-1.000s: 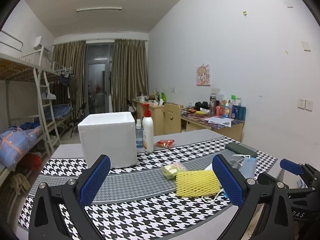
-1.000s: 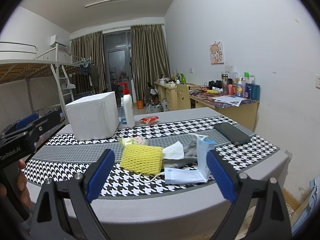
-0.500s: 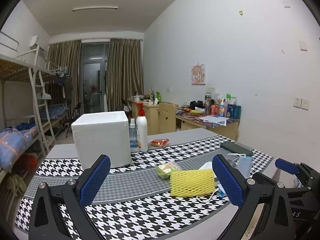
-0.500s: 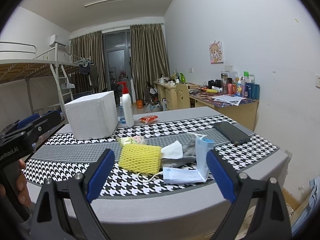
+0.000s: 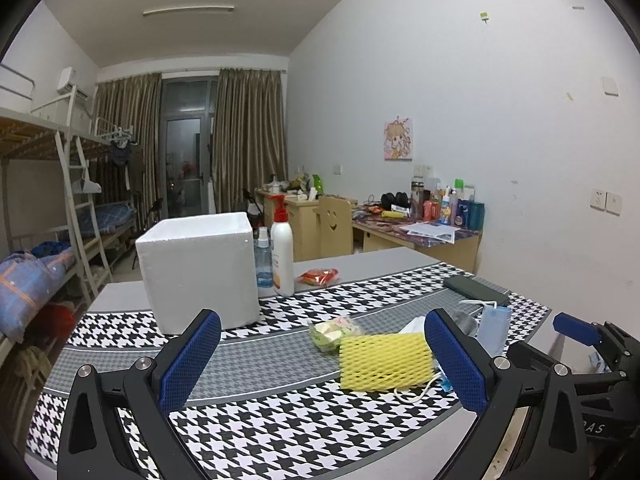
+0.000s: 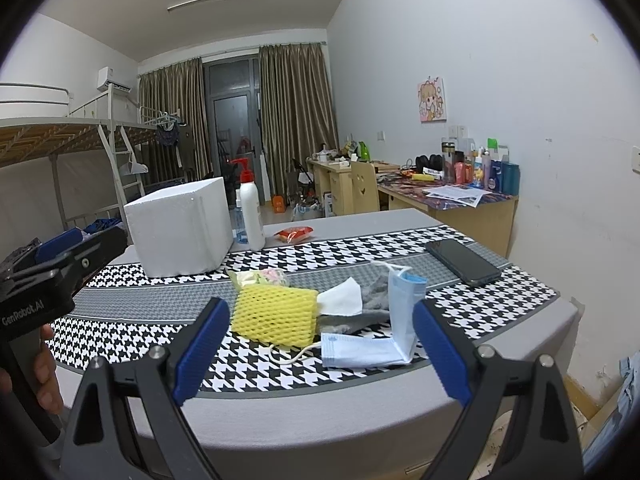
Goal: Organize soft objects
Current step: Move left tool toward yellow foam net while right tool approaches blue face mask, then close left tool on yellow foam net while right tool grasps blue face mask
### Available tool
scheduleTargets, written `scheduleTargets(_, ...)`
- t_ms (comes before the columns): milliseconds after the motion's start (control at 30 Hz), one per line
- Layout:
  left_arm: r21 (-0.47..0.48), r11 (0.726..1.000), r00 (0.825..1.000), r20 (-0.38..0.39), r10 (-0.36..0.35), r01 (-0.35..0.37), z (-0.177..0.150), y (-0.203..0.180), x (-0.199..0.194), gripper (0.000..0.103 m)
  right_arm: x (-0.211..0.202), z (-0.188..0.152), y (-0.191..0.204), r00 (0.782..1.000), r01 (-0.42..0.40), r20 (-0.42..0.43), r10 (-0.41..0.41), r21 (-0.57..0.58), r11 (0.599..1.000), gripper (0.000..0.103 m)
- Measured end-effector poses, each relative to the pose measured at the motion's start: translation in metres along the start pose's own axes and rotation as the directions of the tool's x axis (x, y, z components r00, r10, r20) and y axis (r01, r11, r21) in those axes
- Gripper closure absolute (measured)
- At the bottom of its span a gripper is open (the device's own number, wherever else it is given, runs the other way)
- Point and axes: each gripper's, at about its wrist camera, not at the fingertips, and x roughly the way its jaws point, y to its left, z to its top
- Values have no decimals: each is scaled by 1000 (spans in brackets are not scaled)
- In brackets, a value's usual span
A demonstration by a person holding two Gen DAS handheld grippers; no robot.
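Both claws, left claw and right claw, spread wide, empty, poised low-frame before yellow foam net, face mask; white foam box likely destination.

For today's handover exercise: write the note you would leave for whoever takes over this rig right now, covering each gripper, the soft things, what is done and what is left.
Left gripper: open, empty, above the table's near edge.
Right gripper: open, empty, facing the pile.
Soft things lie heaped on the houndstooth cloth: yellow foam net, white tissue, grey cloth, blue face mask, small plastic bag behind the net.
White foam box stands behind them to the left.
Done: nothing gripped; no soft item seen in the box, though its inside is hidden.
Left: all of the sorting.
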Motion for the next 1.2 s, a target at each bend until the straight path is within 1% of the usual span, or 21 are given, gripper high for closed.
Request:
scheduleTargets(433,-10,1000,996,-83,-28,28,-6,-7,33,1,17,-1,-13,999,28,-44,-28,3,1000,8)
scheduleTargets(700,-2,998,986,-156,-59,60,-12,-20,61,1,36,-5,-33,993,53,-105,-50,24,998,8)
scheduleTargets(1200,1,997,960,-267,-80,83,-27,-41,101,1,57,-13,-59,984,66,-170,-59,40,997,8)
